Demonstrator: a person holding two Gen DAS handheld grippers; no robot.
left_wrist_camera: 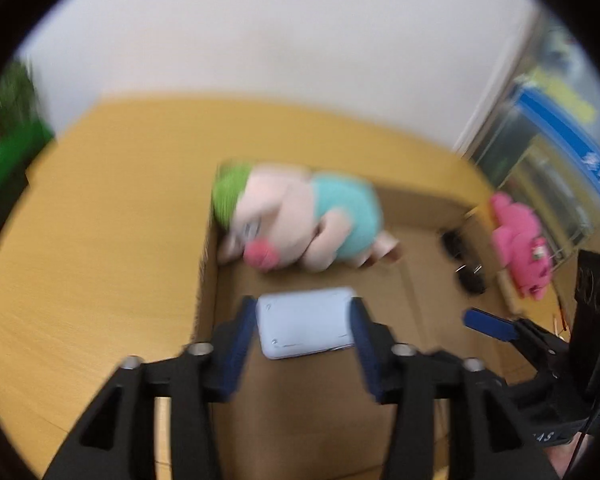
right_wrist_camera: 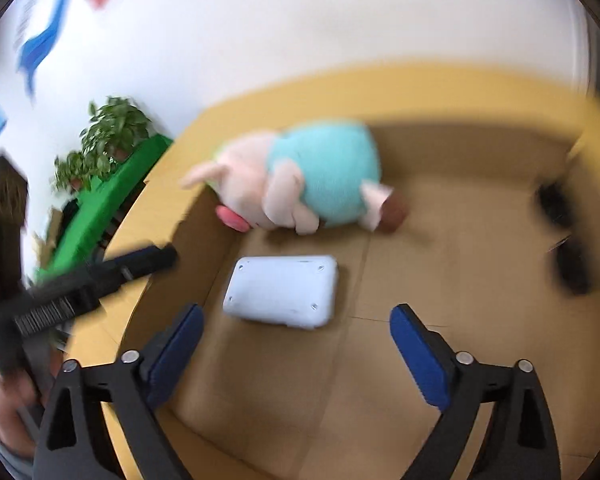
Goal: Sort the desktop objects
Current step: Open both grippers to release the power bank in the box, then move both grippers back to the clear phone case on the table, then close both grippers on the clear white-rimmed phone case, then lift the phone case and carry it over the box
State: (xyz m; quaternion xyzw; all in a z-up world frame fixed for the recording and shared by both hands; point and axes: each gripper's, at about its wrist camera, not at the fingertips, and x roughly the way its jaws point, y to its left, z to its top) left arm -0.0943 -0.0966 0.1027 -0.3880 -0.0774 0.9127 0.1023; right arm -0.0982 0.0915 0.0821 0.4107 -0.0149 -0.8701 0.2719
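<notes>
Looking along the left gripper (left_wrist_camera: 304, 320) in the left wrist view, its blue pads flank a pale blue case (left_wrist_camera: 306, 328); whether they squeeze it or the case lies below on the cardboard box (left_wrist_camera: 420, 208) floor, I cannot tell. A plush doll (left_wrist_camera: 300, 220) lies beyond the fingertips.

In the right wrist view, the right gripper (right_wrist_camera: 296, 326) stands wide apart, empty, the case (right_wrist_camera: 282, 292) lying on the box floor just ahead of it, the doll (right_wrist_camera: 312, 176) farther ahead, and a potted plant (right_wrist_camera: 108, 136) off left.
</notes>
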